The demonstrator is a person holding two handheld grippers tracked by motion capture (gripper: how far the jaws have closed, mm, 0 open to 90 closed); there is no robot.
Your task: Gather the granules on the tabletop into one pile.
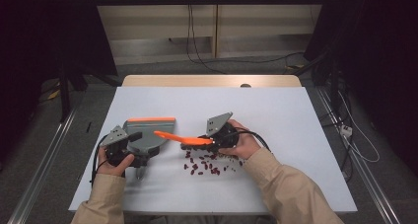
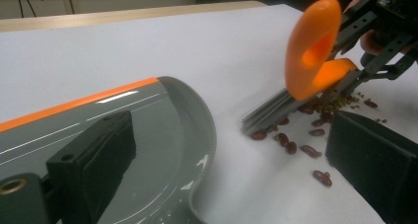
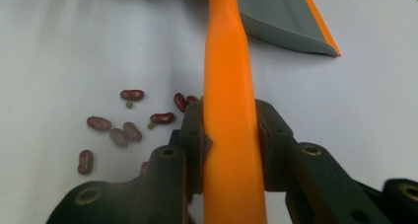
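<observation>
High view: the left claw (image 1: 129,144) grips the grey plastic dustpan with an orange lip (image 1: 148,131). The right claw (image 1: 209,141), clenched on the orange-handled brush (image 1: 183,137), sweeps.

Left claw view: the dark red beans (image 2: 296,145) lie scattered on the white surface (image 2: 148,46) beside its bristles.

Right claw view: next, I judge, push them ahead into the dustpan.

I can read no lettering, number, brand or sign anywhere from here. The grey dustpan (image 1: 145,135) with its orange edge, the orange brush handle (image 3: 230,110) and the white table (image 1: 276,115) all look plain and unmarked to me.
</observation>
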